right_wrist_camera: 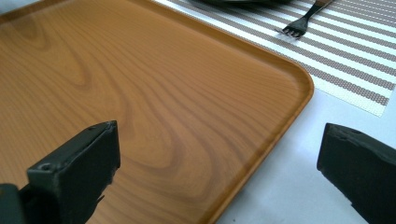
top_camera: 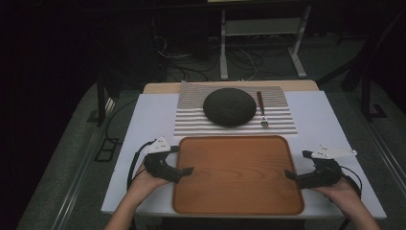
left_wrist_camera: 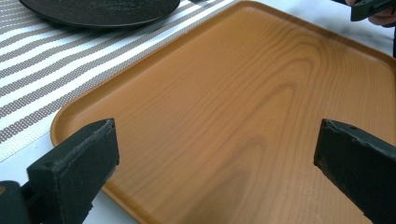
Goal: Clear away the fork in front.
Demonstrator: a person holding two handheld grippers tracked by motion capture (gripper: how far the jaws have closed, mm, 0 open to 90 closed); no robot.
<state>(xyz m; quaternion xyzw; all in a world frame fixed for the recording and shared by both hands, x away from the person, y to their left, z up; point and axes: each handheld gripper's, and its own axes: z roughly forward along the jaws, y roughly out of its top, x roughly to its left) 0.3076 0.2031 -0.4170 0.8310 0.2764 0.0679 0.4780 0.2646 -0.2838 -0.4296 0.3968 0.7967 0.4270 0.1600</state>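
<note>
Wooden tray [top_camera: 238, 175] lies flat at the near edge of the white table [top_camera: 153, 115], centred, its far rim just short of the striped placemat [top_camera: 280, 120]. Nothing on it.

Left gripper [top_camera: 184, 171] sits at the tray's left rim, jaws spread wide; in the left gripper view one jaw is over the tray's near-left corner, the other over the tray floor. Not gripping anything. Right gripper [top_camera: 291, 175] mirrors it at the right rim, jaws also spread wide, straddling the rim in the right gripper view: one jaw over wood, one over bare table. Empty too.

On the placemat, toward the far edge: a dark round plate [top_camera: 229, 106], with a fork [top_camera: 262, 110] just beside it on the right.

Handling judgement: tray looks rigid, thin, fairly light, with a low raised lip and a smooth lacquered finish, so likely slippery under the pads. Best hold is probably the lip at mid-length of each side, both sides together, to keep it level. A single-side pinch would likely let it tilt or slide.
</note>
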